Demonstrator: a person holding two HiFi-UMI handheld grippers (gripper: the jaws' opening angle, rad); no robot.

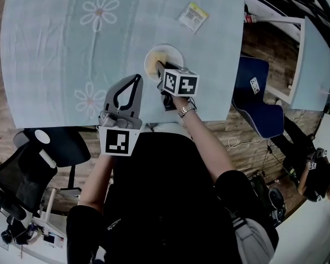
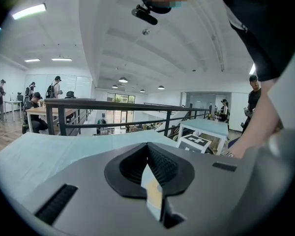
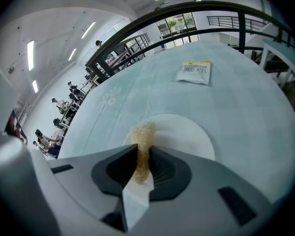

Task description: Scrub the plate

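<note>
A white plate lies on the pale blue tablecloth near the table's front edge. My right gripper reaches over the plate's near rim, shut on a yellowish scrubbing sponge. In the right gripper view the sponge's tip sticks out past the gripper and hangs over the plate. My left gripper is held up off the cloth to the left of the plate, apart from it. In its own view that gripper points out across the room, its jaws together with nothing between them.
A small printed packet lies on the cloth beyond the plate, also visible as the packet. A blue chair stands right of the table, a black chair at the left. A second table stands at the right.
</note>
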